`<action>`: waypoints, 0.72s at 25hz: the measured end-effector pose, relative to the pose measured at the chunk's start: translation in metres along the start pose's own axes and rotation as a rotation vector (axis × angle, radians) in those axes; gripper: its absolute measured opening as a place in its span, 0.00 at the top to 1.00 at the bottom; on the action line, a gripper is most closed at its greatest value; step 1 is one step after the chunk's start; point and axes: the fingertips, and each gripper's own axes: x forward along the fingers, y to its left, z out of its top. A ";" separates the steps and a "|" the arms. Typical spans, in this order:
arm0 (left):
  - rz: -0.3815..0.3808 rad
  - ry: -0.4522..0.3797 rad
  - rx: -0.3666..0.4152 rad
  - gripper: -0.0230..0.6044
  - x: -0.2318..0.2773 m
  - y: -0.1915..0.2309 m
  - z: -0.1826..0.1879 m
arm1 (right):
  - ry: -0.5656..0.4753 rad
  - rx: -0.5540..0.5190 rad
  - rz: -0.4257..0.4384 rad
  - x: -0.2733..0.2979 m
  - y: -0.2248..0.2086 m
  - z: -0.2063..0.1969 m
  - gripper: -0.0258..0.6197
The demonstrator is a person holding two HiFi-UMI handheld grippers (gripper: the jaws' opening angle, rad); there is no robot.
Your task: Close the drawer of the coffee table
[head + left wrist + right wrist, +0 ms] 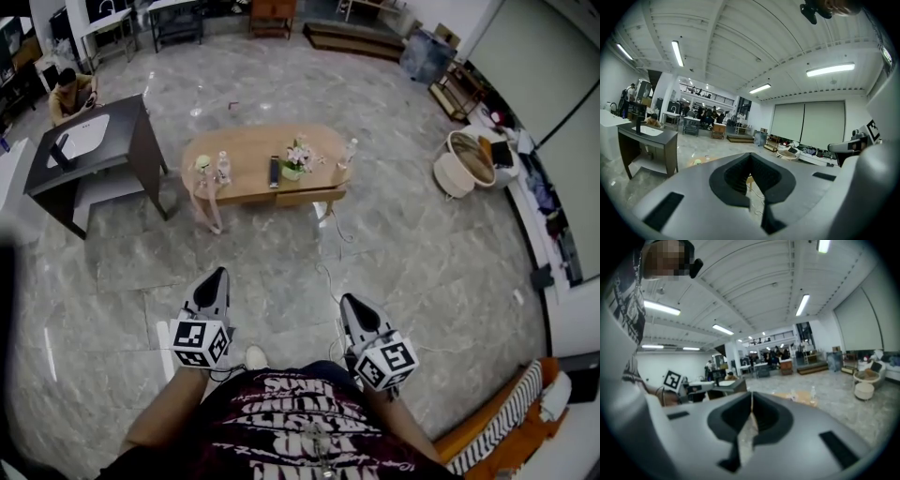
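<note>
The oval wooden coffee table [246,153] stands on the floor well ahead of me. Its drawer [310,197] sticks out from the near edge, right of the middle. Both grippers hang in front of my body, far short of the table and touching nothing. My left gripper [219,274] has its jaws shut and empty; in the left gripper view its tips [751,155] meet. The right gripper [351,300] is shut and empty too, with its tips [751,394] closed together. The table top [802,397] shows beyond them in the right gripper view.
On the table stand a flower vase [297,159], two bottles [223,167] [351,150] and a dark remote [274,171]. A dark desk [131,141] with a seated person [70,92] stands at the left. A round basket [466,159] and shelves line the right wall. A cable [328,277] lies on the floor.
</note>
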 end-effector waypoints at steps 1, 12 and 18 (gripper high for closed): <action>-0.003 0.003 -0.010 0.93 0.005 0.004 -0.001 | 0.008 -0.005 -0.003 0.003 0.001 -0.001 0.91; -0.022 0.028 -0.015 0.93 0.036 0.011 -0.011 | 0.030 0.021 -0.017 0.035 -0.025 -0.002 0.91; 0.050 0.054 -0.011 0.93 0.055 0.024 -0.013 | 0.040 0.041 0.061 0.077 -0.046 0.002 0.91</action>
